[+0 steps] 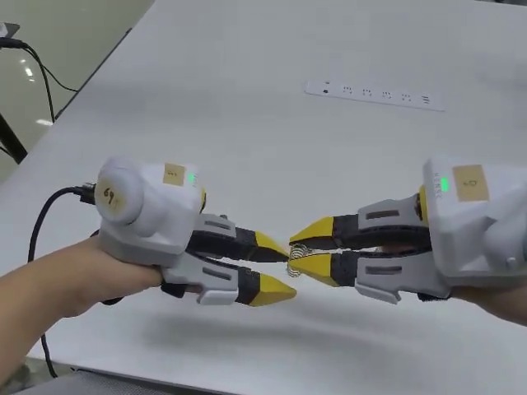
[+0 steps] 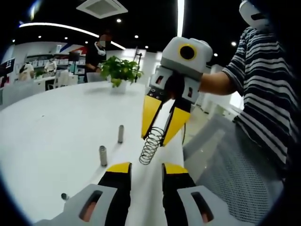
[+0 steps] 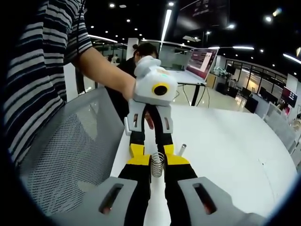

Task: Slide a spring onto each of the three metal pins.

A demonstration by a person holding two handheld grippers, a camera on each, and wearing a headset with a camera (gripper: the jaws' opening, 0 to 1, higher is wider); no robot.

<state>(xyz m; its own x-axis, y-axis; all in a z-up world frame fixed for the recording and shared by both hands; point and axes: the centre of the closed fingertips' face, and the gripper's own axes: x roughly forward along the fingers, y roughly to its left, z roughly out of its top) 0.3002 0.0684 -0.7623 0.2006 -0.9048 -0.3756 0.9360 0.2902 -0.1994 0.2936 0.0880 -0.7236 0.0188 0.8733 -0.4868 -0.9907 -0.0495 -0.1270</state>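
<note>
Steel spring held clear of the white tabletop, clamped between the tips of the right gripper. Left gripper faces it, jaws apart and empty. Three metal pins stand on the tabletop nearby.

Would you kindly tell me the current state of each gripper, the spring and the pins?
right gripper: shut on the spring.
left gripper: open, holding nothing.
spring: gripped at one end, off the table, on no pin.
metal pins: two stand upright and bare; a third by the view's edge is too small to judge.
</note>
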